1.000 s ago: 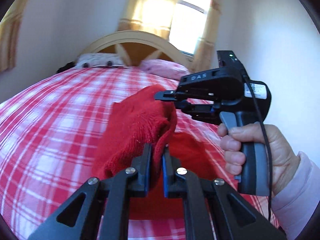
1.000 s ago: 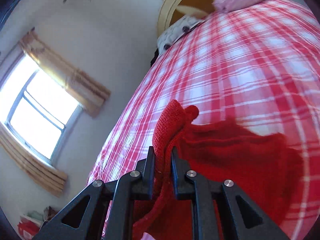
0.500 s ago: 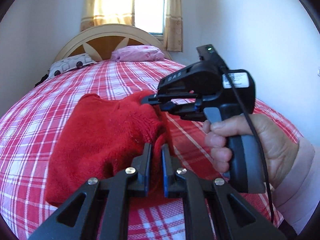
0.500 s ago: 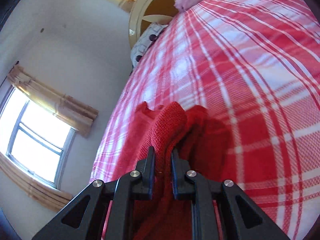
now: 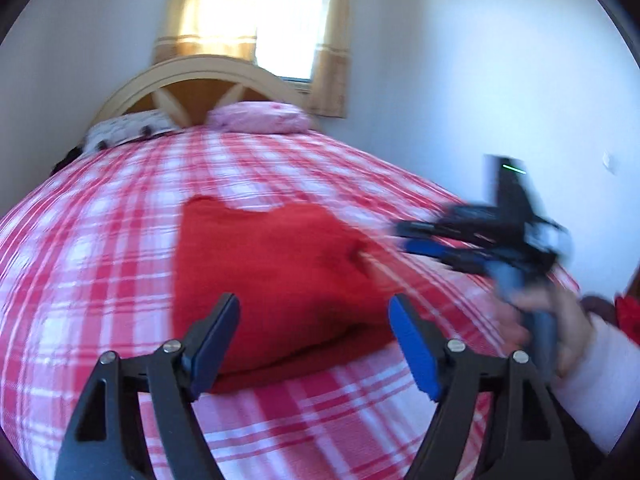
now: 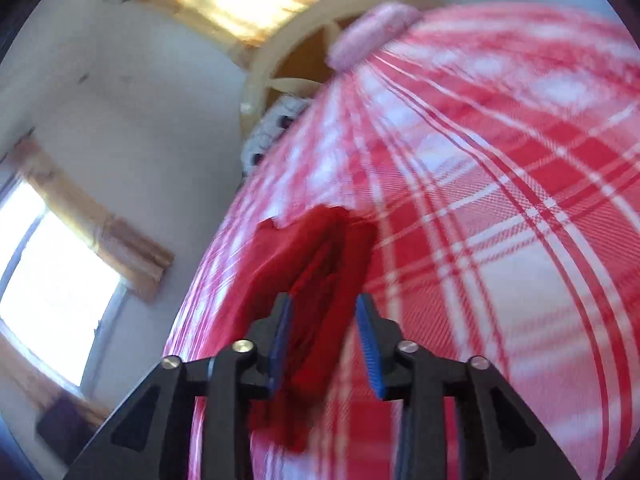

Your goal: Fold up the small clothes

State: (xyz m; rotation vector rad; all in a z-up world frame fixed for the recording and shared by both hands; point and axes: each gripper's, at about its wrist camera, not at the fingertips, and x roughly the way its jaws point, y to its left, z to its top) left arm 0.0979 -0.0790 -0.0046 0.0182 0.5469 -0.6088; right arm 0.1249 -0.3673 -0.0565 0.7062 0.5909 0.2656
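A red knitted garment (image 5: 272, 276) lies folded flat on the red-and-white plaid bed (image 5: 100, 248). My left gripper (image 5: 316, 340) is wide open just above its near edge and holds nothing. My right gripper (image 5: 408, 238) shows blurred at the right of the left wrist view, open, off the garment's right edge. In the right wrist view the right gripper (image 6: 326, 344) is open, with the red garment (image 6: 316, 264) lying ahead between and beyond the jaws, not gripped.
A pink pillow (image 5: 260, 118) and a patterned pillow (image 5: 124, 132) lie by the cream headboard (image 5: 200, 76). A curtained window (image 5: 260, 12) is behind it. White walls stand close at left and right of the bed.
Both grippers have opened and let go of the red garment, which now lies flat on the bed. Both have drawn back, the right one moving away to the right.
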